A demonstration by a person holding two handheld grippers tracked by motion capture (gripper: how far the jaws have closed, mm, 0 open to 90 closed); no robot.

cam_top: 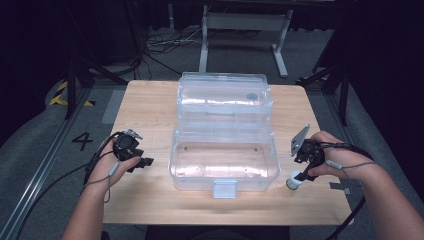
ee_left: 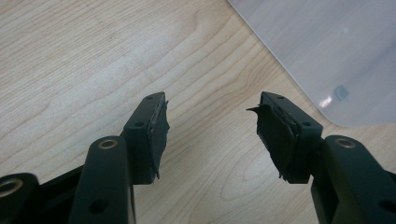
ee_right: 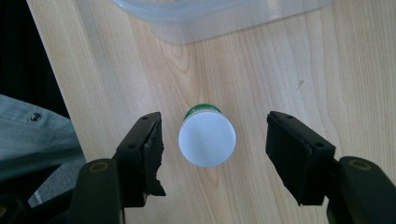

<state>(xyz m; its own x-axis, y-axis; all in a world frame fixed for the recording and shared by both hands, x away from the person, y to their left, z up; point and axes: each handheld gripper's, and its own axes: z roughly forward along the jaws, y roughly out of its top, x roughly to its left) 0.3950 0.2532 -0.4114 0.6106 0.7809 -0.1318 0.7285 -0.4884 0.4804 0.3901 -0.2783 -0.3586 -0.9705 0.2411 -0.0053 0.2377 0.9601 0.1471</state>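
On the near right part of the wooden table [cam_top: 150, 100], a small white-capped bottle [cam_top: 294, 181] stands upright, just off the near right corner of the clear plastic box [cam_top: 223, 165]. The right gripper view looks straight down on the bottle's round white cap [ee_right: 207, 138], with a sliver of green label visible at its far edge. The right gripper [cam_top: 301, 172] hangs directly over the bottle, its jaws spread wide on either side of the cap with bare wood showing between each pad and the bottle, so neither pad touches it. The bottle sits between the jaws but is not gripped.

The clear plastic box occupies the middle of the table with its lid [cam_top: 225, 97] swung open and lying back on the far side; a pale latch [cam_top: 224, 189] sits at the middle of the near wall. The inside of the box looks bare through the clear walls.

At the near left, the left gripper [cam_top: 142, 162] is held just beside the box's left wall. In the left gripper view its jaws stand apart over plain wood grain with nothing between them, and a rounded corner of the box [ee_left: 327, 51] shows at the upper right. Cables trail from both grippers toward the near edge.
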